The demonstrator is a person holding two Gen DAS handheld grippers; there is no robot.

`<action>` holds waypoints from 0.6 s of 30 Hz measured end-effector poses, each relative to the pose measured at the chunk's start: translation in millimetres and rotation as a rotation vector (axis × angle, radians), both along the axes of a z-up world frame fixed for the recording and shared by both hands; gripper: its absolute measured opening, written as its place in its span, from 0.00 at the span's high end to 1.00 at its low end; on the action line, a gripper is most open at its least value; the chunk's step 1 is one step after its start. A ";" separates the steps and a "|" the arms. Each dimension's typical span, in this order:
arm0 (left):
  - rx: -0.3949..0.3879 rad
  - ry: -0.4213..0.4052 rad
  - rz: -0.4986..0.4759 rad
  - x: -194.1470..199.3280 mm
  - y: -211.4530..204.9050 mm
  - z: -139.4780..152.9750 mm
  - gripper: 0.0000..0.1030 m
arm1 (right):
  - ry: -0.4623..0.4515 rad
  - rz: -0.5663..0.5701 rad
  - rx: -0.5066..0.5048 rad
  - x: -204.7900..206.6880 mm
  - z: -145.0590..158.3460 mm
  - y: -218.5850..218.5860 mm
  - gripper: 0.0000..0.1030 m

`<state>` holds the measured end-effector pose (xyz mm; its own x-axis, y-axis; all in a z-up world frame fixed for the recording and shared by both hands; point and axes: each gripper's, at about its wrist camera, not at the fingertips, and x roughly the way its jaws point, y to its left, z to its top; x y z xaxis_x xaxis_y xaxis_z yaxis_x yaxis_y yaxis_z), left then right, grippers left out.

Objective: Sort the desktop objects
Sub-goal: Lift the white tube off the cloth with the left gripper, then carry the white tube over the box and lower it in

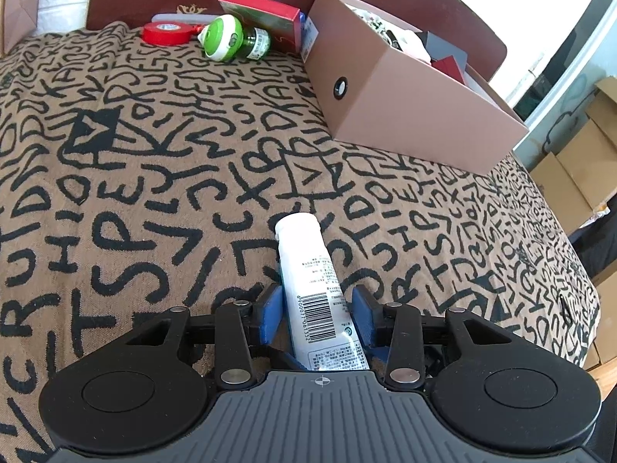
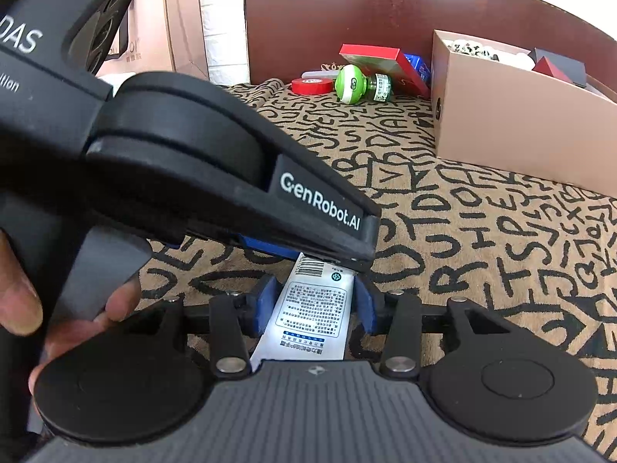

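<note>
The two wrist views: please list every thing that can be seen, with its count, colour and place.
tube: 1, white with a barcode, lying on the cloth, between both grippers' pads
cloth: 1, tan with black letters, covering the surface
box: 1, pinkish brown, open, back right, holding mixed items
tape roll: 1, red, far edge
bottle: 1, green with a green and white cap, on its side beside the tape roll
flat box: 1, red, behind the bottle
board: 1, dark red, at the back
left gripper: black, blue pads
right gripper: black, blue pads
hand: 1, on the left gripper's handle
</note>
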<state>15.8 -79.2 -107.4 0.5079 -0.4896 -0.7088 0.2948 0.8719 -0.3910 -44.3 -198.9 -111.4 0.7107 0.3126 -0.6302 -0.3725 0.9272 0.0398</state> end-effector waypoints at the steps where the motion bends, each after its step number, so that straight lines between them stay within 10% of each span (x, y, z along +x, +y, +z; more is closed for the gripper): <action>1: 0.003 -0.002 -0.003 -0.1 0.0 0.1 0.47 | -0.003 0.003 0.000 0.0 -0.7 -0.9 0.51; 6: 0.045 -0.023 -0.007 -4.6 -3.2 1.8 0.63 | -0.002 0.009 0.011 -0.6 -0.6 -3.6 0.53; 18: 0.027 -0.046 -0.033 -16.0 -23.9 24.0 0.64 | -0.006 -0.029 0.070 -8.4 16.4 -25.8 0.59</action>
<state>-0.2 -103.1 -83.4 0.5238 -0.4879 -0.6983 0.3406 0.8713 -0.3533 -52.7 -224.7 -95.0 0.7237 0.3351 -0.6033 -0.3457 0.9326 0.1033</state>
